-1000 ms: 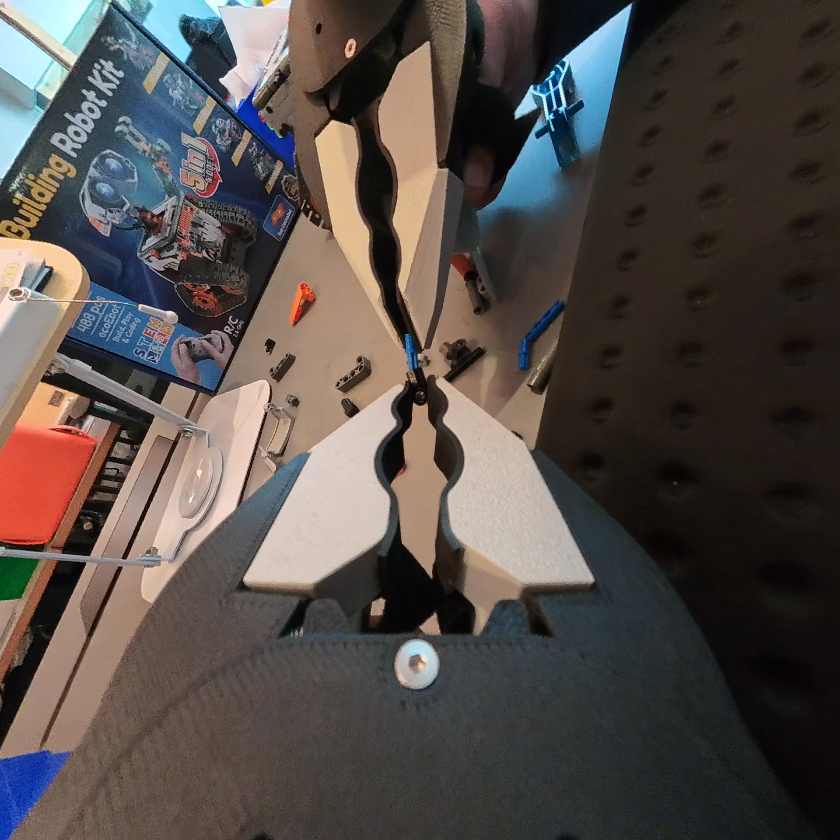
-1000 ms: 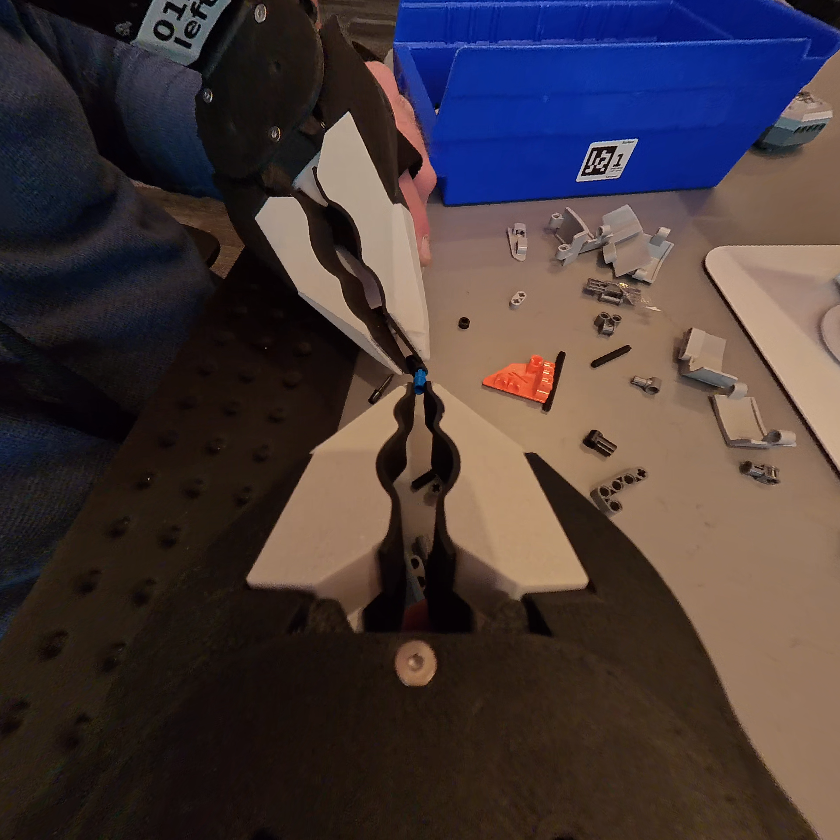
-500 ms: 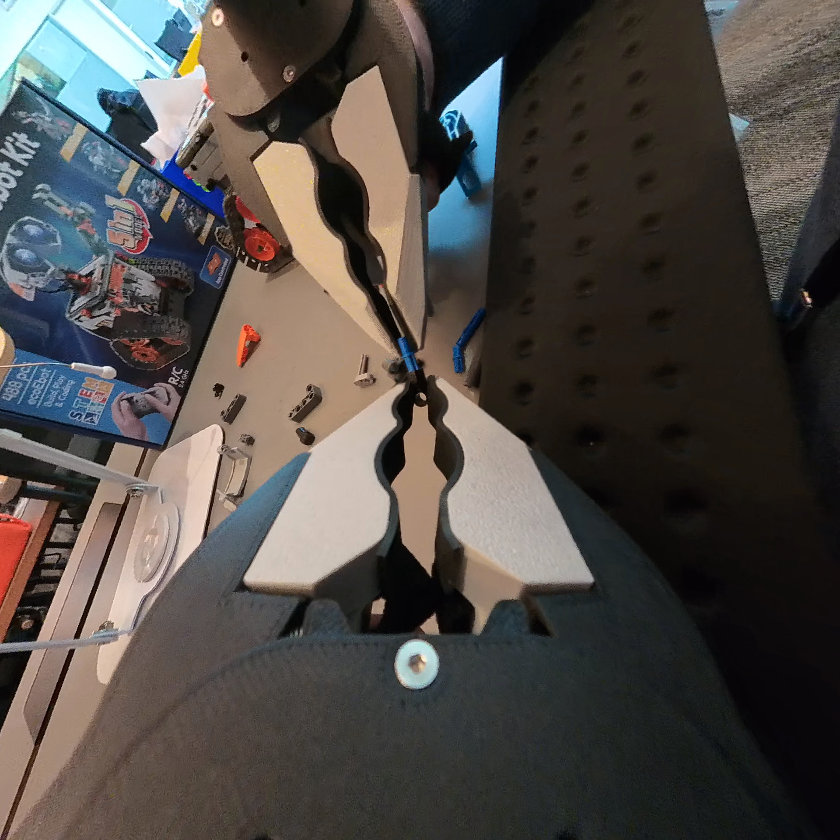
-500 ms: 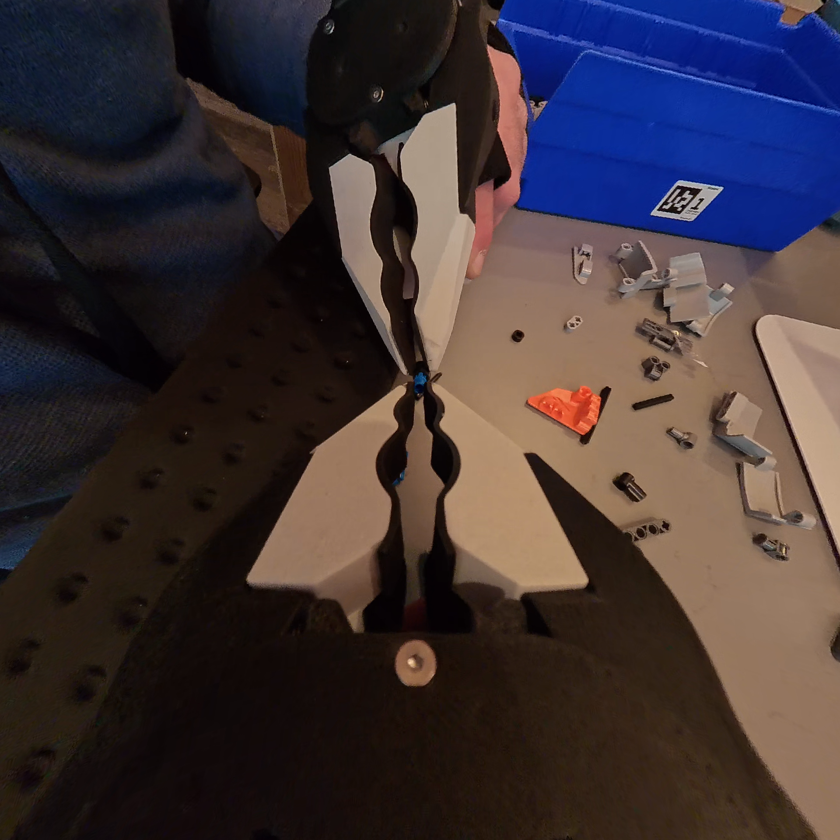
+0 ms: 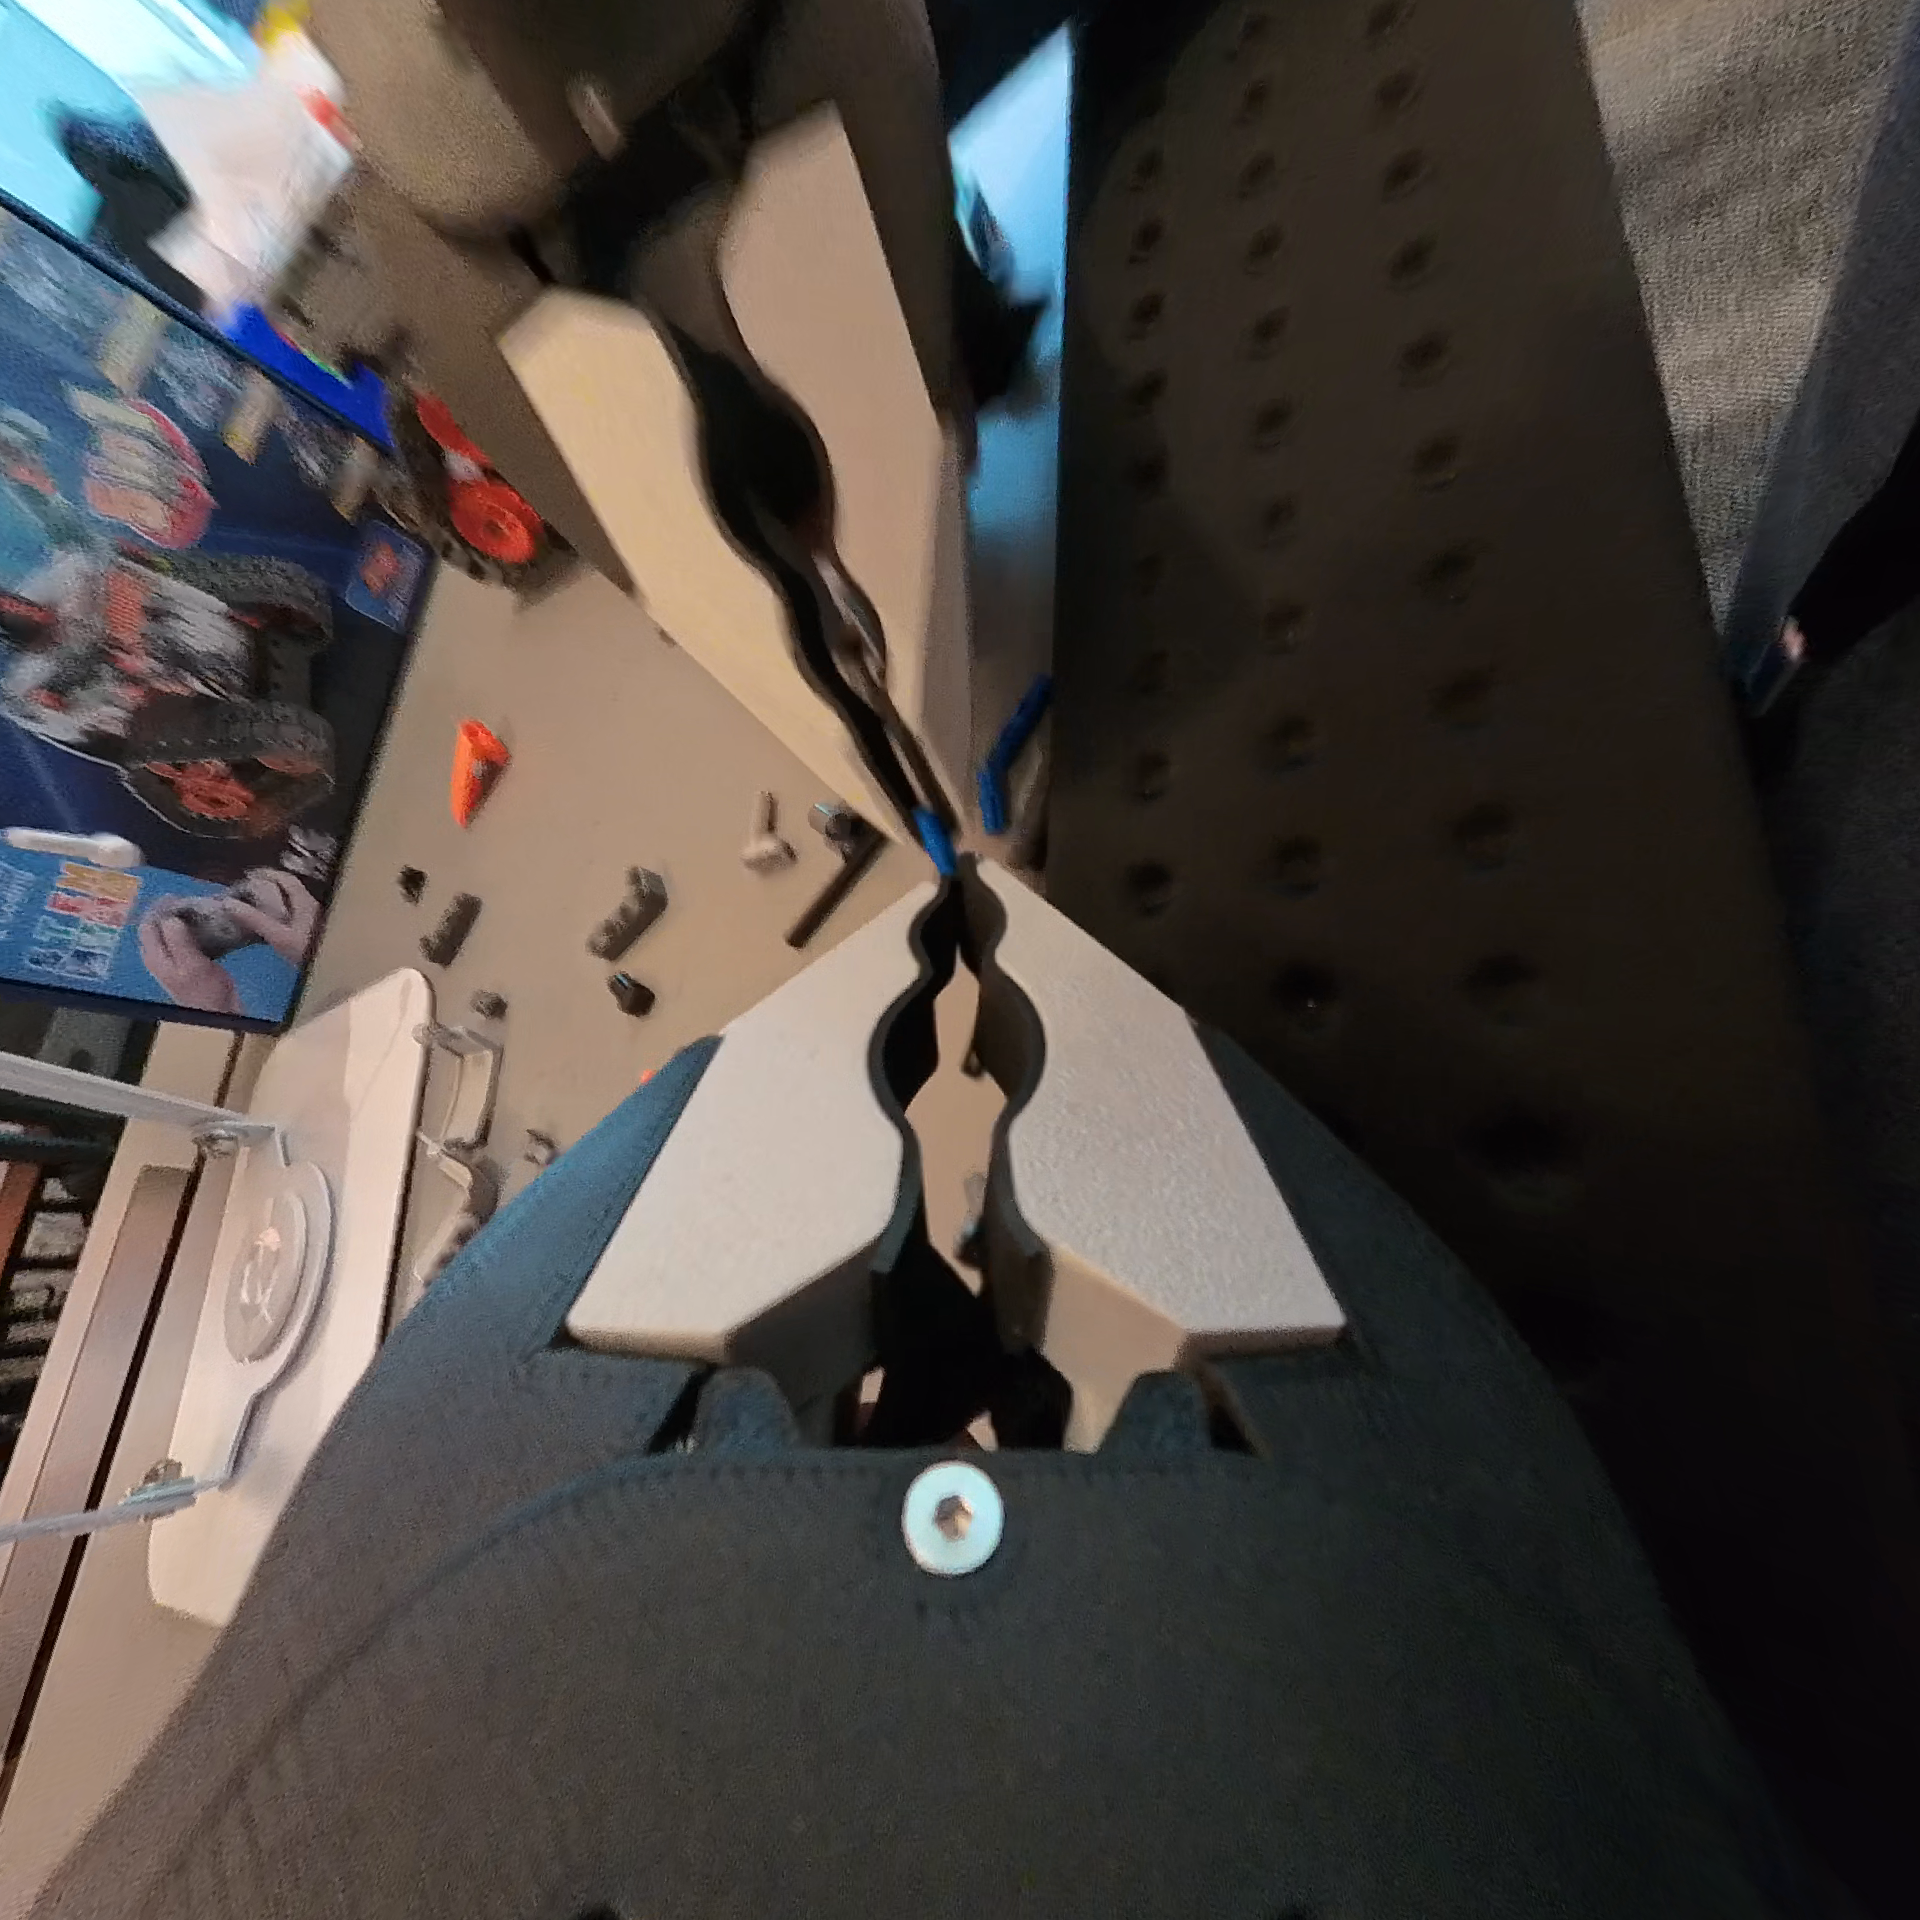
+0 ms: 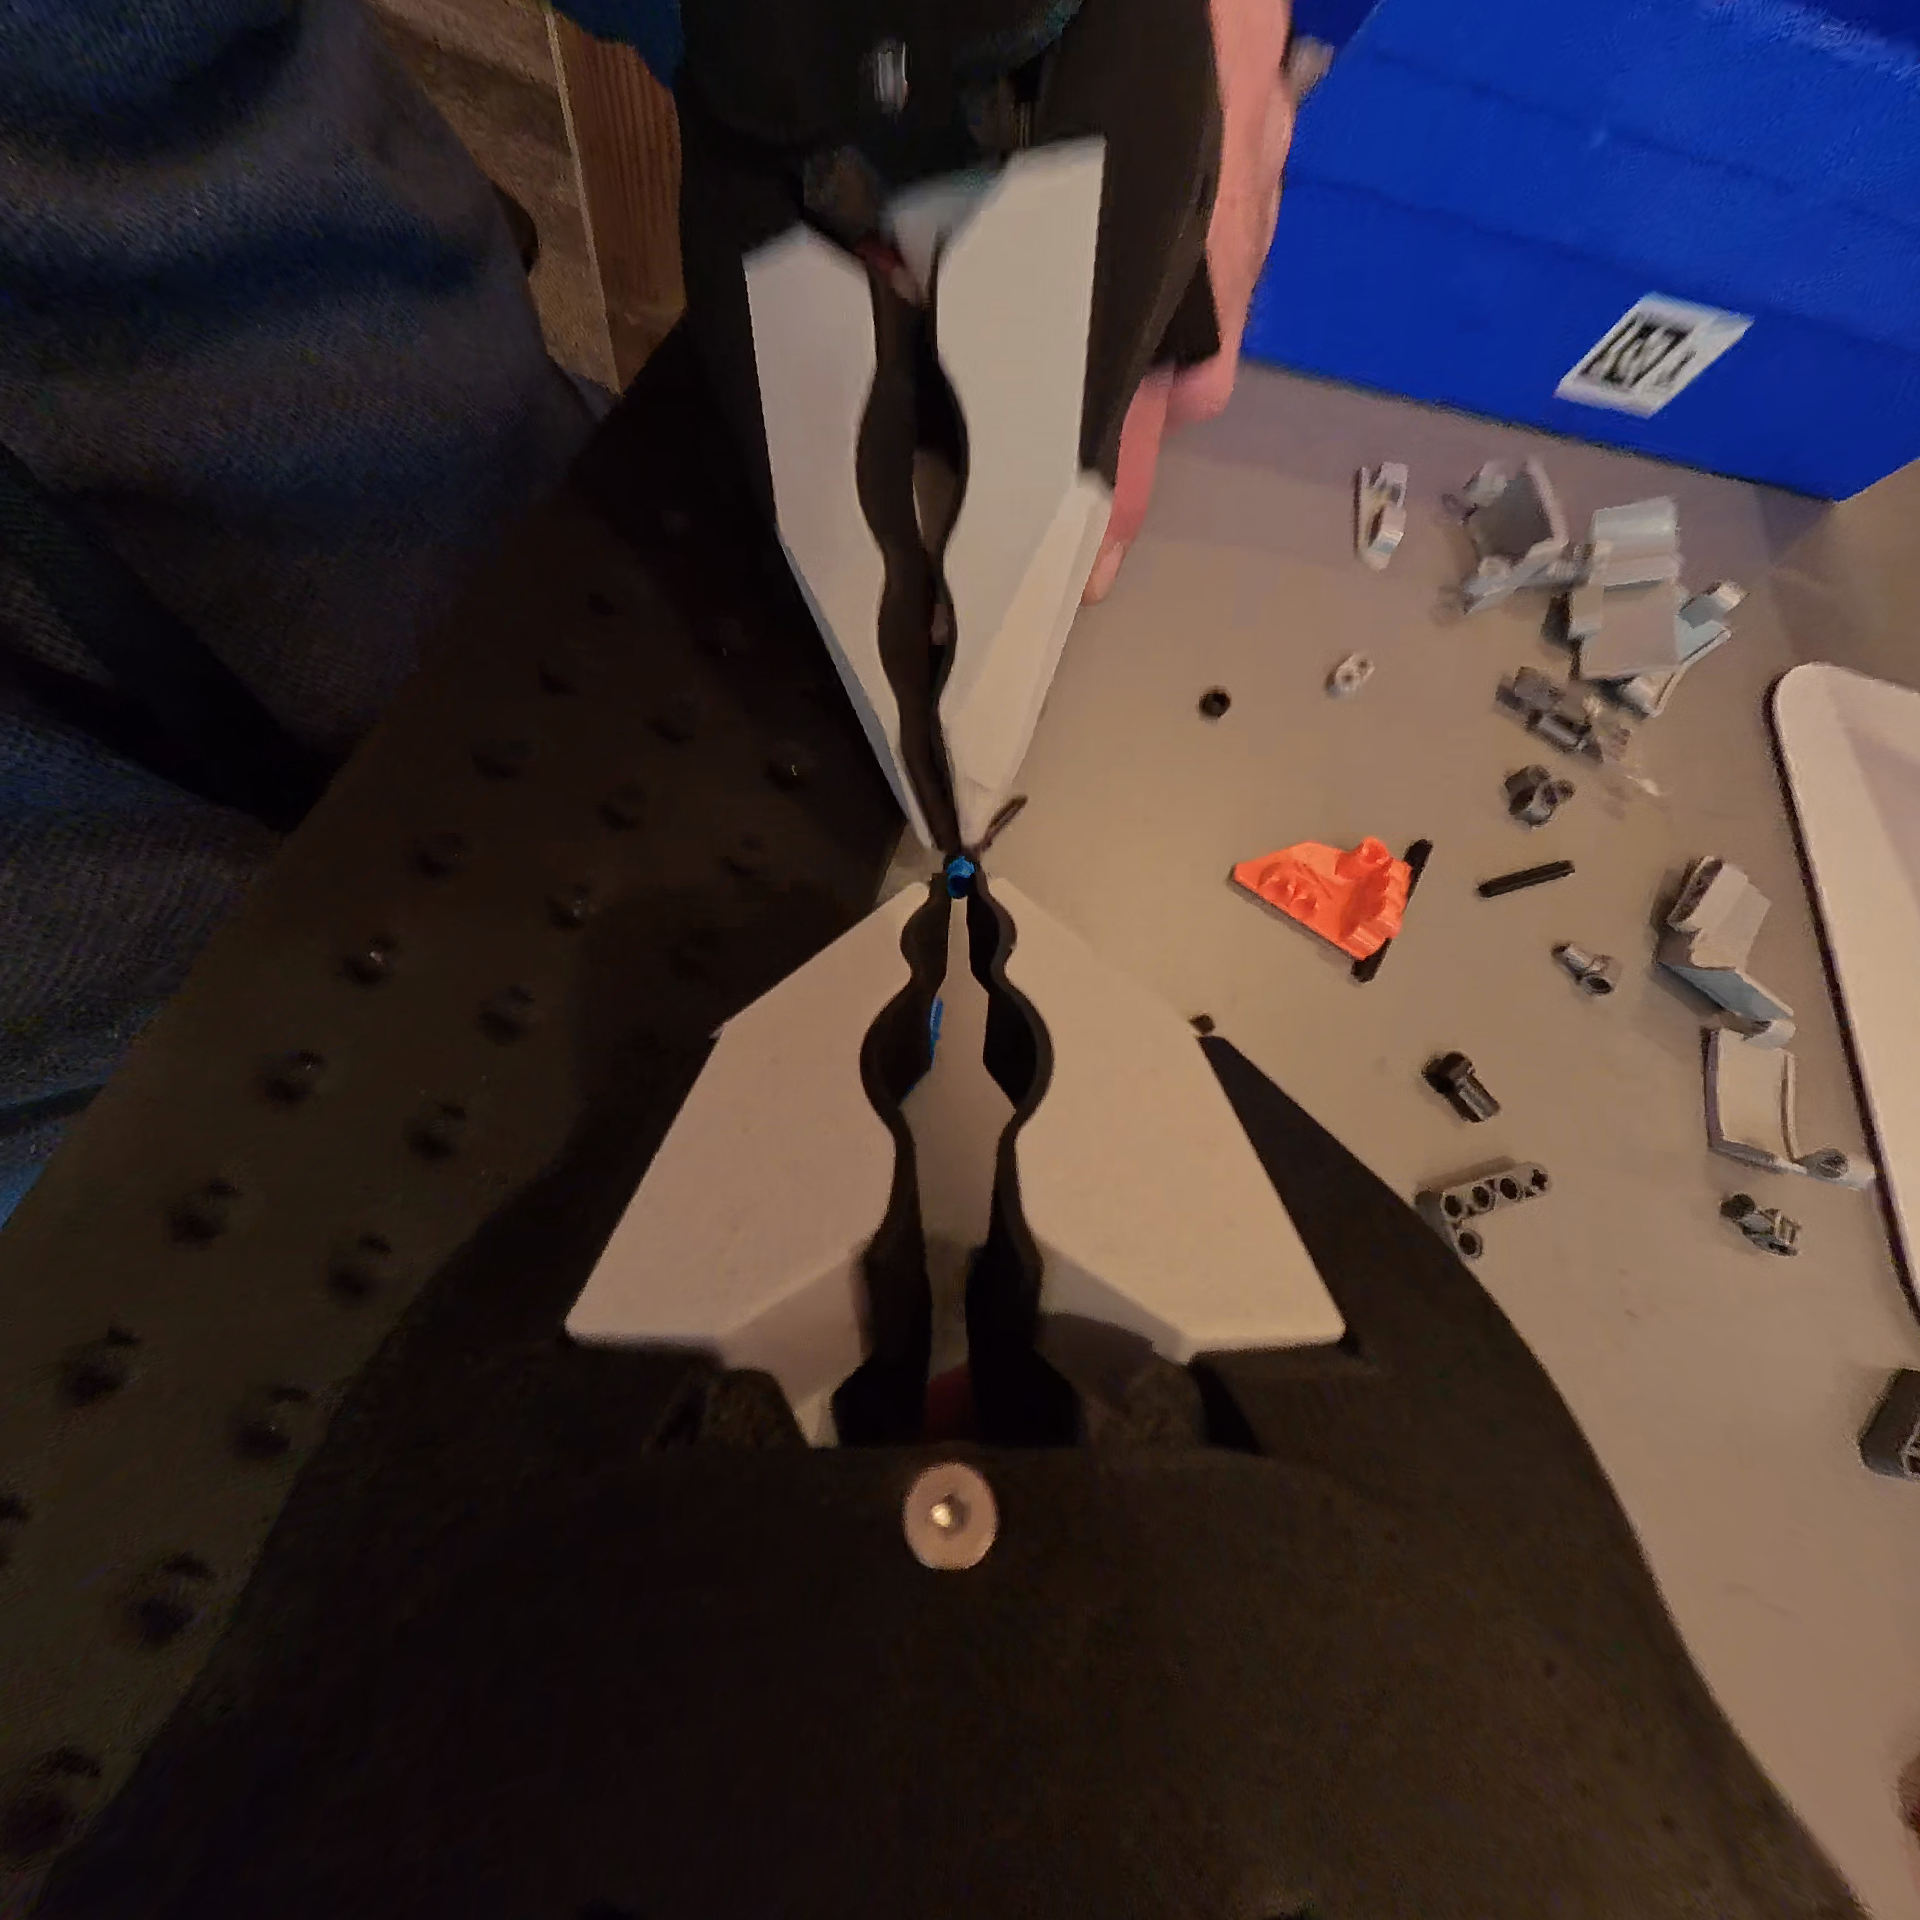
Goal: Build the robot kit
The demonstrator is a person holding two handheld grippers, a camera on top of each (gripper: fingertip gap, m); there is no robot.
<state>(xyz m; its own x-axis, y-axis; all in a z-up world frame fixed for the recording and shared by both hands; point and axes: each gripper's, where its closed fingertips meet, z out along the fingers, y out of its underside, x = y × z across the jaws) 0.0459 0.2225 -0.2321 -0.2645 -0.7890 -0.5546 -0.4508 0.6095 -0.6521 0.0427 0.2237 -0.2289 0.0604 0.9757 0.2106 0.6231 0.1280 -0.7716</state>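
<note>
Grey tabletop [image 6: 1299,1455] littered with small parts; left hand-held gripper [image 5: 954,883] and right hand-held gripper [image 6: 958,896] meeting tip to tip, both pinching blue pin [image 6: 956,876], orange wedge [image 6: 1325,894] lying right of right gripper.

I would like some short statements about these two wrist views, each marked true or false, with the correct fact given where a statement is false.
1. The two hand-held grippers meet tip to tip at a small blue plastic pin. True.
2. The left hand-held gripper is wide open. False: its jaws are closed at the tips.
3. The flat orange plastic wedge piece lies inside the blue plastic bin. False: it lies on the grey table, apart from the bin.
4. The right hand-held gripper is closed at its tips. True.
5. A black studded mat lies beside the table. True.
</note>
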